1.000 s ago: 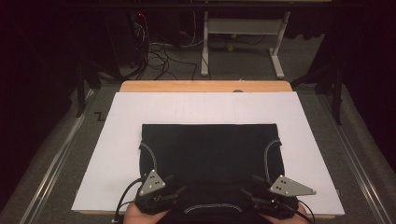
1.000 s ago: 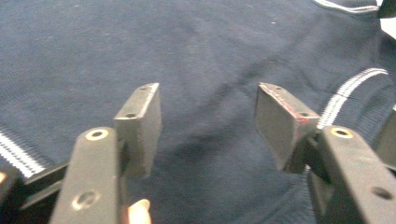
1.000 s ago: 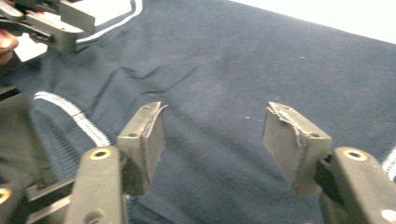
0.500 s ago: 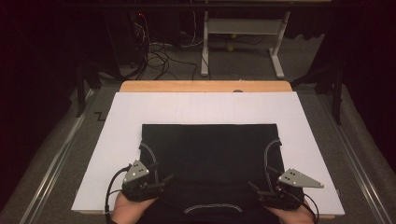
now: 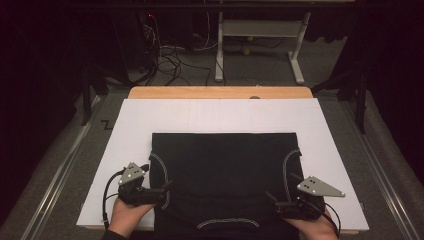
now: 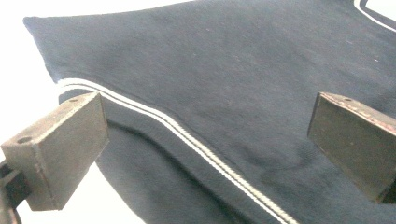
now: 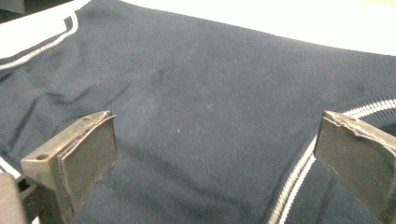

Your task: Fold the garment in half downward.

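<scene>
Up close, both grippers' fingers (image 6: 60, 149) gape wide over white-piped garment (image 5: 225, 175) (high view: folded).

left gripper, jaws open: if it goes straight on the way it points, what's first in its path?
Probably the dark garment: the left gripper points across its white-striped seam, nothing between the open jaws.

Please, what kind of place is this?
Probably a lab or recording workspace, not a home: a dark garment lies on a white sheet covering a wooden table, with loose cables and a metal bench frame on the carpet behind.
</scene>
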Demonstrator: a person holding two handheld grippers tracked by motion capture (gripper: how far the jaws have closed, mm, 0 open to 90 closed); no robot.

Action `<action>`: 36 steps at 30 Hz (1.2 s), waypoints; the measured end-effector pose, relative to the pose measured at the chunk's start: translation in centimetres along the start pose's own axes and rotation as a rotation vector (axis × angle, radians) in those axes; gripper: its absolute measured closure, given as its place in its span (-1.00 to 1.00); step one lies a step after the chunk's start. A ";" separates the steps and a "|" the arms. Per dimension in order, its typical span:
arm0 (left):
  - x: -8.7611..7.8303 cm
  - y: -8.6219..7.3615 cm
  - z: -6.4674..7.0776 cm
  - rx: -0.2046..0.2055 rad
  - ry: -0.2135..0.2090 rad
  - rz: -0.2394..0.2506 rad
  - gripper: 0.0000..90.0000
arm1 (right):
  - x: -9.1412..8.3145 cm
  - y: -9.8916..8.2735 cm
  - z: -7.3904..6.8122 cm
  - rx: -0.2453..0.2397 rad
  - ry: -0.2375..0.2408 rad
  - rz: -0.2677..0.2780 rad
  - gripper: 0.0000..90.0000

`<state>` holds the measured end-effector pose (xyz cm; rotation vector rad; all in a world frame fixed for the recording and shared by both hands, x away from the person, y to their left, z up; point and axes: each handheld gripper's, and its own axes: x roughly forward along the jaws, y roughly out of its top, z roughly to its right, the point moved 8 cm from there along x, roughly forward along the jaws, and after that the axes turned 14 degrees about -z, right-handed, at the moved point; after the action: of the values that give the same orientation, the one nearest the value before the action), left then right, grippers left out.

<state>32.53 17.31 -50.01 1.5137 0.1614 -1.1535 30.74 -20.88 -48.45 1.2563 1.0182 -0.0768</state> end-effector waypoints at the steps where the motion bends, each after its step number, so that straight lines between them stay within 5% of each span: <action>1: -0.1 0.0 -0.2 -0.006 0.002 0.009 -1.00 | 0.0 0.2 -0.1 0.000 0.002 0.004 -1.00; 5: -0.4 -0.1 -0.8 -0.043 -0.033 0.016 -1.00 | 0.4 1.4 -0.8 -0.011 0.019 0.022 -1.00; 17: -1.5 1.2 -1.4 -0.046 -0.040 0.067 -1.00 | 2.9 4.6 -4.7 -0.069 0.087 0.036 -0.99; 23: -1.1 2.5 -0.7 -0.065 -0.128 0.059 -1.00 | 4.5 6.1 -6.5 -0.099 0.111 0.045 -0.99; 27: -0.9 3.9 -0.5 -0.014 -0.095 0.063 -1.00 | 5.4 6.9 -7.7 -0.117 0.123 0.046 -0.99; 36: -0.4 6.1 -1.5 -0.015 -0.092 0.076 -1.00 | 6.3 7.8 -9.9 -0.149 0.136 0.050 -0.99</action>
<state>37.15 16.77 -45.79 1.4385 0.0494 -1.1562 32.95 -7.13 -46.44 1.1621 1.0889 0.1229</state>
